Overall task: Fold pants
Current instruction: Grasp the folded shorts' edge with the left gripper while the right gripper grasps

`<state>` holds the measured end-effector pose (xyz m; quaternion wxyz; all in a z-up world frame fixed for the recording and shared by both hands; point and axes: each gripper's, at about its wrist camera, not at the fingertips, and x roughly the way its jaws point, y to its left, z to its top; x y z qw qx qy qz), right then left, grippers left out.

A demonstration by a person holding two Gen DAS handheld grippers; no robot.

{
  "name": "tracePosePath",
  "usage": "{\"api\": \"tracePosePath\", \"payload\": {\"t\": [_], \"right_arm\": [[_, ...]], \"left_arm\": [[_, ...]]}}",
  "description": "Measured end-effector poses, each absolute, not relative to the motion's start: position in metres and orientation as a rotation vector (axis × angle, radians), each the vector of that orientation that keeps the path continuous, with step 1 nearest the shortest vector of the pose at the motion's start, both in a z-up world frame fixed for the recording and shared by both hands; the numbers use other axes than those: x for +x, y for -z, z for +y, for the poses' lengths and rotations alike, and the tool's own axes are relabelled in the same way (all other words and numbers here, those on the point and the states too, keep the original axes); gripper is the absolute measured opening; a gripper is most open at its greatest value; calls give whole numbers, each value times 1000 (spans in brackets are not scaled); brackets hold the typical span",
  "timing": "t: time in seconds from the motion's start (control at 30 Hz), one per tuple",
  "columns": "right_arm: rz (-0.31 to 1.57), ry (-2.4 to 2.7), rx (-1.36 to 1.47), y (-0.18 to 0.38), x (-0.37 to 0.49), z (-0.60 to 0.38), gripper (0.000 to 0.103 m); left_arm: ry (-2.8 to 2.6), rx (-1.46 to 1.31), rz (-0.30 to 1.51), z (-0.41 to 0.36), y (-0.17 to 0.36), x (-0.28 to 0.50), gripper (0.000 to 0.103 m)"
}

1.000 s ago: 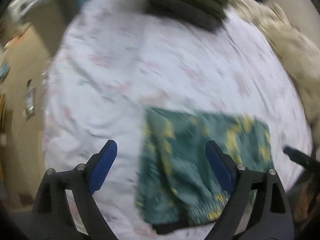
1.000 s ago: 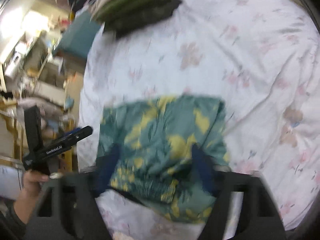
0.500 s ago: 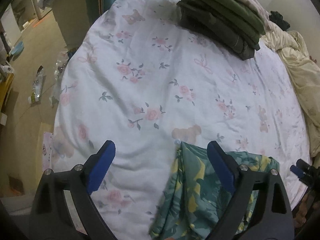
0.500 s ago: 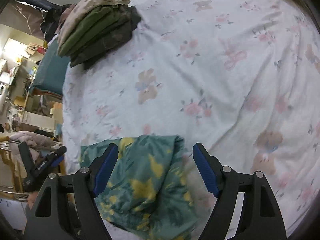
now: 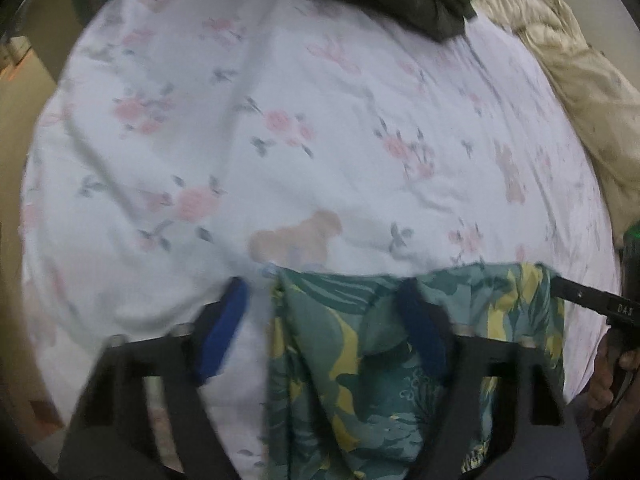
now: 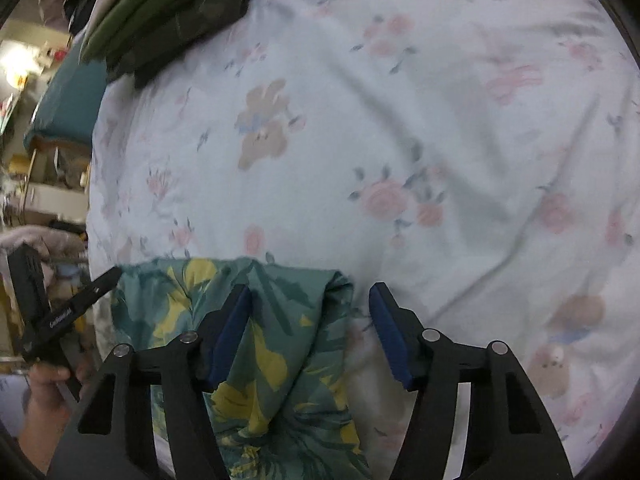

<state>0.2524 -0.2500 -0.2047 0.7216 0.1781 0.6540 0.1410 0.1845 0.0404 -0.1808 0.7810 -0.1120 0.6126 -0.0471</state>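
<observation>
Hovering low over the near edge of the bed, the left gripper (image 5: 322,320) has its blue-padded jaws spread wide with nothing clamped between them. The green and yellow leaf-print pants (image 5: 372,344) lie bunched on the floral bedsheet (image 5: 280,120), right at the near rim of the mattress. Their left edge falls in the gap between the left gripper's pads; the right pad sits over the fabric, though blur keeps me from saying whether it touches.

Over to the right wrist view: the right gripper (image 6: 310,328) is parted just as wide, gripping nothing. The pants' folded right edge (image 6: 336,292) sits in the gap, and the left pad overlaps the cloth, while the right pad hangs over bare sheet.

Each gripper shows up in the other's camera. At the right edge of the left view, a black finger of the right tool carries small white characters that look like "0A5", too blurred to be sure. At the left of the right view, the left tool's black arm bears white lettering, small and smeared, not legible.

Far across the bed, a stack of folded dark and olive garments (image 6: 172,12) rests on the sheet. A crumpled cream blanket (image 5: 580,80) lies along the right side. A teal cushion-like block (image 6: 68,104) sits off the bed's far left corner.
</observation>
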Motion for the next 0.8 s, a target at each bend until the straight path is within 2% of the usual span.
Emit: {"api": "tracePosePath", "payload": {"t": [0.03, 0.07, 0.1, 0.13, 0.17, 0.2, 0.23, 0.3, 0.43, 0.6, 0.8], "right_arm": [[1451, -323, 379, 206, 252, -246, 52], [1460, -336, 360, 208, 252, -242, 47], [1468, -352, 342, 209, 252, -237, 35], [1476, -371, 337, 209, 252, -233, 21], [1479, -384, 336, 209, 253, -231, 16], [1468, -384, 310, 205, 253, -228, 9], [1453, -386, 297, 202, 254, -227, 8], [1392, -400, 276, 188, 257, -224, 7], [1141, -385, 220, 144, 258, -221, 7], [1174, -361, 161, 156, 259, -216, 7], [1127, -409, 140, 139, 249, -221, 7]], "left_arm": [[110, -224, 1331, 37, 182, 185, 54], [110, -197, 1331, 35, 182, 186, 40], [112, -173, 1332, 33, 182, 186, 18], [134, -179, 1335, 33, 181, 187, 8], [150, -196, 1339, 34, 179, 188, 6], [145, -197, 1326, 34, 175, 188, 6], [141, -188, 1298, 34, 168, 188, 5], [122, -171, 1211, 36, 151, 188, 5], [134, -115, 1019, 33, 119, 186, 6], [138, -99, 1057, 30, 129, 184, 6], [164, -117, 1037, 35, 114, 174, 6]]}}
